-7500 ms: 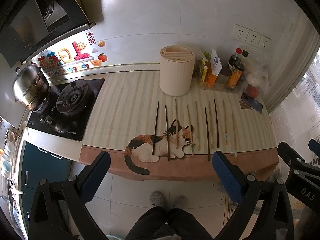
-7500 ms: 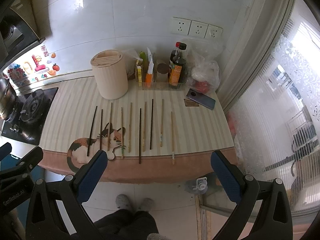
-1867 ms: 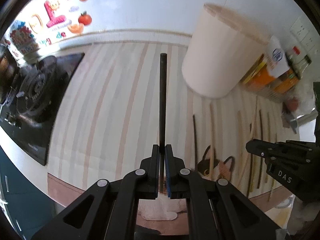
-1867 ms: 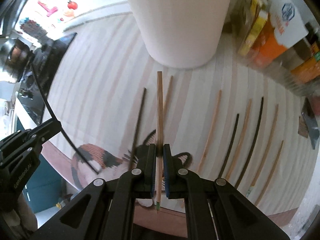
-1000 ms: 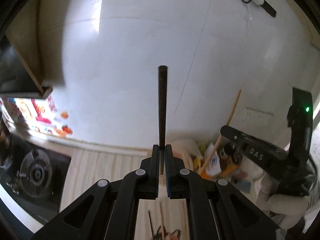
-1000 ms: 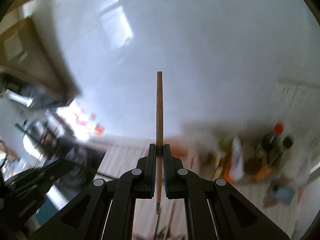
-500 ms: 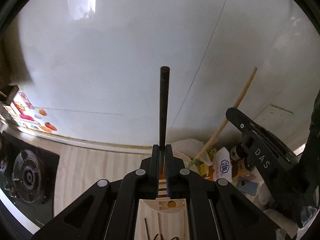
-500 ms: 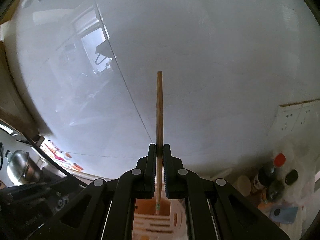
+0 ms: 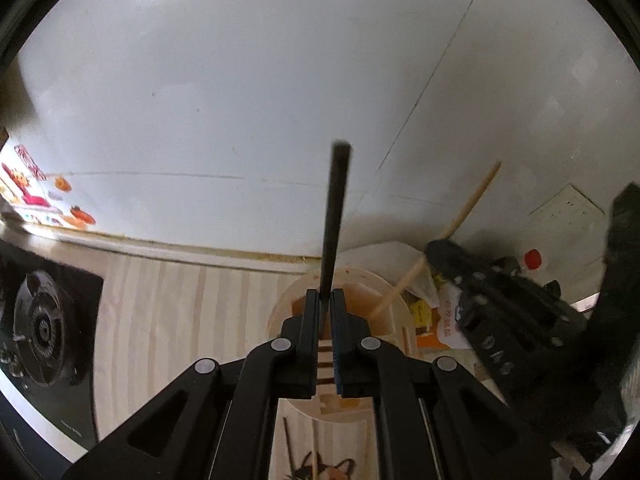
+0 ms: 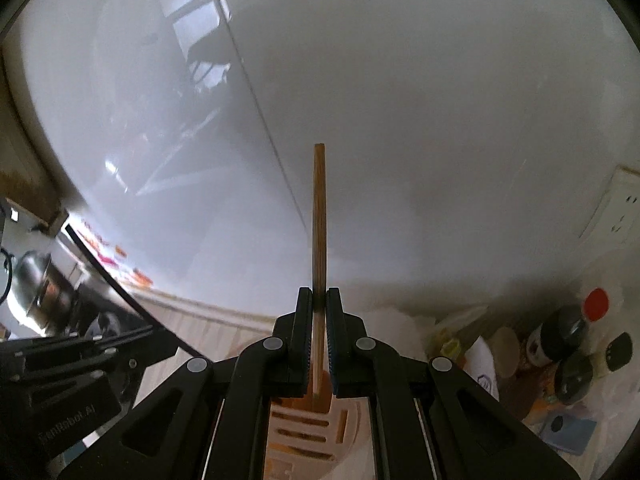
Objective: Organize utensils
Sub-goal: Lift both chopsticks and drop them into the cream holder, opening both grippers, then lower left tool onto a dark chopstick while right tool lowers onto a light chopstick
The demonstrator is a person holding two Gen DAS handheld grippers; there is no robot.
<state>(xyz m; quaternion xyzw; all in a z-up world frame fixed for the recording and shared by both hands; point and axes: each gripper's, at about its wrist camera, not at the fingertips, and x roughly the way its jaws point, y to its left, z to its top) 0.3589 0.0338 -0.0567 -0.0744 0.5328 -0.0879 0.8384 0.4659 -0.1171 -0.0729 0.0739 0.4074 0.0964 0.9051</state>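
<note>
My left gripper is shut on a black chopstick that stands up out of the jaws and leans slightly right. Just below it is the cream holder with its slotted top. To the right, the right gripper holds a wooden chopstick slanted down, its lower end at the holder's open compartment. In the right wrist view my right gripper is shut on that wooden chopstick, above the holder's slots. The left gripper and the black chopstick show at the left.
A gas stove lies left on the striped counter. Sauce bottles, a phone and a wall socket are at the right. More chopsticks lie on the mat in front of the holder. The white wall is close behind.
Both grippers have come down and closer to the holder, whose top now fills more of each view. The wooden chopstick's lower end has reached the holder's opening.
</note>
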